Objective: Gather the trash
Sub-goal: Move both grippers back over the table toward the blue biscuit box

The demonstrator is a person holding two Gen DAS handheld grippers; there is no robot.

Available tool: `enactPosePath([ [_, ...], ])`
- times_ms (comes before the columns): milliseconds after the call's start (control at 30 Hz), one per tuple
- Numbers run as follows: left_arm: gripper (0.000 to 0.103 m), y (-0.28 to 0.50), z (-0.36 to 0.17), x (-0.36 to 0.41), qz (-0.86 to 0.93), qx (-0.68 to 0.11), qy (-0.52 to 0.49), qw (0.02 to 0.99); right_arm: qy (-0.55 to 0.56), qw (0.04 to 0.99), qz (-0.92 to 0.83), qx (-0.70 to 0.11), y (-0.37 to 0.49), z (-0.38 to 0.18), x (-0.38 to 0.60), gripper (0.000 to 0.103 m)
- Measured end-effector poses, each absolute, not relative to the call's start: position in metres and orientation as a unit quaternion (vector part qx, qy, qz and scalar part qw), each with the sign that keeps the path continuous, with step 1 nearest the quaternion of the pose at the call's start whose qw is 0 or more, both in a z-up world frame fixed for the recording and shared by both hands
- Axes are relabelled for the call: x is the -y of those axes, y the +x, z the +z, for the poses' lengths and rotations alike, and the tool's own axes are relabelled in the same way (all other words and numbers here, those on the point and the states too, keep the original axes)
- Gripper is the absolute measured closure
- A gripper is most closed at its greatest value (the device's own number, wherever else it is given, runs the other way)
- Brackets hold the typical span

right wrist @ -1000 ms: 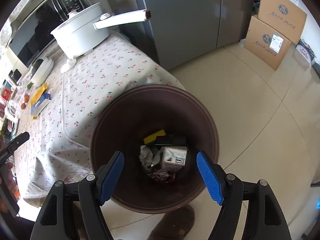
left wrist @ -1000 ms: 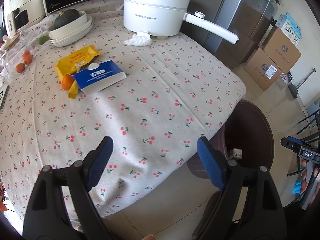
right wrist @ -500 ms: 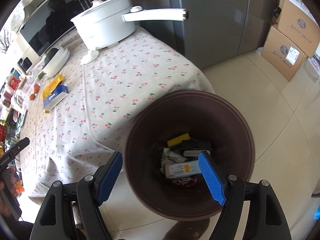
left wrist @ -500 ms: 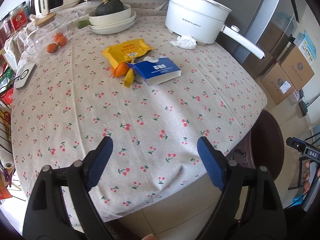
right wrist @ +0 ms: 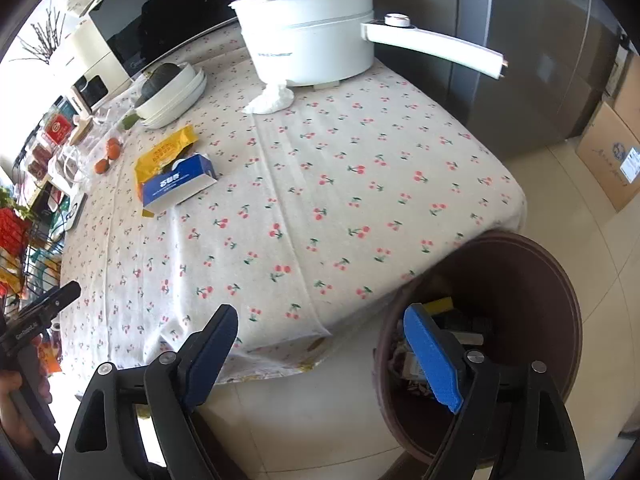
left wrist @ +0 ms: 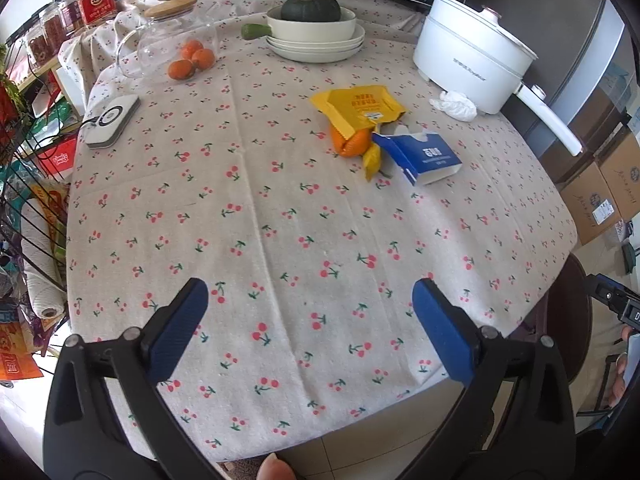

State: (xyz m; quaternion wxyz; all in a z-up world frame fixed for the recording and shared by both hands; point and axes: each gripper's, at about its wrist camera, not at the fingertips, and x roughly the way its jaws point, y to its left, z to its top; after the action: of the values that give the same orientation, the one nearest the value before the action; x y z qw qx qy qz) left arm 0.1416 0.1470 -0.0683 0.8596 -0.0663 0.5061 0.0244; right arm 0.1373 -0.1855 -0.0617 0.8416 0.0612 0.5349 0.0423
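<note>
On the cherry-print tablecloth (left wrist: 280, 220) lie a torn blue carton (left wrist: 424, 158), a yellow wrapper (left wrist: 360, 106) over an orange peel (left wrist: 352, 142), and a crumpled white tissue (left wrist: 458, 105) beside the white pot (left wrist: 472, 68). They also show in the right wrist view: carton (right wrist: 178, 184), wrapper (right wrist: 164, 154), tissue (right wrist: 272, 98). The brown trash bin (right wrist: 532, 276) stands on the floor by the table corner, holding trash. My left gripper (left wrist: 310, 316) is open and empty above the table's near edge. My right gripper (right wrist: 320, 346) is open and empty beside the bin.
A squash in stacked bowls (left wrist: 316, 28), oranges (left wrist: 192, 60) by a glass jar, a small white device (left wrist: 112, 120), and jars stand at the table's back and left. A wire rack (left wrist: 28, 208) is on the left. Cardboard boxes (right wrist: 612, 152) sit by the fridge.
Both grippers have swung left from the bin toward the table. The left view now covers the whole tabletop; the bin has slid to the right edge of the right view. Both stay open.
</note>
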Motion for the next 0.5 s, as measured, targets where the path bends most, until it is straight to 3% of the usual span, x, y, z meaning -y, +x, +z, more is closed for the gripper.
enactPosePath([
  [500, 0.001, 0.207, -0.101, -0.185, 0.094, -0.535, -0.151, 0.826, 0.031, 0.829, 0.057, -0.555, 0.205, -0.095, 0.127, 0.016],
])
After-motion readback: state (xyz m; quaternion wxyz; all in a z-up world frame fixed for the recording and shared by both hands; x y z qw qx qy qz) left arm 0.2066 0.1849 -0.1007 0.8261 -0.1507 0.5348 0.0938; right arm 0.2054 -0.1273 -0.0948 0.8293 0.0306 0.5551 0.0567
